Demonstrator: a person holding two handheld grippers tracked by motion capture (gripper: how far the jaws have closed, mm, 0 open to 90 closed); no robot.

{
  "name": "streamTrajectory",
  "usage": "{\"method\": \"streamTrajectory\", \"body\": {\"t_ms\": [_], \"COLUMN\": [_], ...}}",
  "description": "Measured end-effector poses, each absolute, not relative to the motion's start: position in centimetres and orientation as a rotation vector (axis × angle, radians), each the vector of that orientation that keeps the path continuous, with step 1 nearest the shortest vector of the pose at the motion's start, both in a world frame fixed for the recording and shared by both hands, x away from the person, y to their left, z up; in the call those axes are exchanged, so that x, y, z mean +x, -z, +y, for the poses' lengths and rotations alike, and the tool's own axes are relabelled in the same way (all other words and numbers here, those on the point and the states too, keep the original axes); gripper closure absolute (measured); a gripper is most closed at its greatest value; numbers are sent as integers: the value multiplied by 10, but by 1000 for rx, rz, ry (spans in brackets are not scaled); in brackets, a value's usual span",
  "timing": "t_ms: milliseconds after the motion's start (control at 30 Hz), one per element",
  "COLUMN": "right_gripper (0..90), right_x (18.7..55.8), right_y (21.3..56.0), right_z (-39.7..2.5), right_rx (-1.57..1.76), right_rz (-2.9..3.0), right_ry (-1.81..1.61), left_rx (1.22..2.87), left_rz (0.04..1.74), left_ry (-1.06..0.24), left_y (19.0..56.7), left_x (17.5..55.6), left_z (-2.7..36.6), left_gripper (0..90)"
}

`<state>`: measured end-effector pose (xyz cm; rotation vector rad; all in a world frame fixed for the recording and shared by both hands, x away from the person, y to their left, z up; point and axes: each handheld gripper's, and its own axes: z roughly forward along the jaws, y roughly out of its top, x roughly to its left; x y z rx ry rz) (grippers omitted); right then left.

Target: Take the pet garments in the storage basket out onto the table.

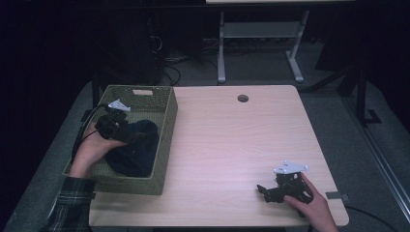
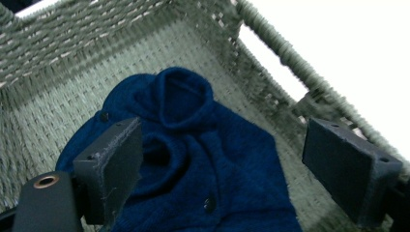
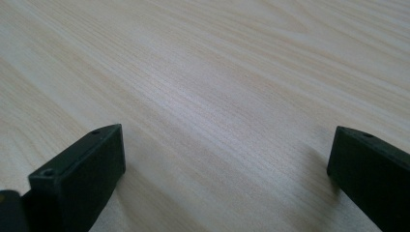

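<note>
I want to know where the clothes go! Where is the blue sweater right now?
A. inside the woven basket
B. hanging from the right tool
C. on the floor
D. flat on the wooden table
A: the blue sweater lies crumpled on the bottom of the woven basket, with the left tool open just above it, while the right tool sits open on the bare wooden table.

wooden table (woven basket aboard)
</note>
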<state>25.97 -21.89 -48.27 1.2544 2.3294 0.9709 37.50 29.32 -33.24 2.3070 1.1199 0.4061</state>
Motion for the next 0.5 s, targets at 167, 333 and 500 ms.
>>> {"method": "streamTrajectory", "body": {"t_ms": [167, 333, 500], "right_gripper": [0, 0, 0], "right_x": [260, 260, 260], "right_y": [483, 483, 483], "right_z": [-219, -219, -219], "right_rx": [1254, 1255, 1255], "right_rz": [2329, 2329, 2330], "right_ry": [-971, -971, -970], "left_rx": [2328, 2364, 2390], "left_rz": [1125, 1122, 1125], "left_ry": [-381, -366, -347], "left_y": [344, 355, 367], "left_x": [379, 382, 385], "left_z": [298, 302, 306], "left_gripper": [141, 141, 140]}}
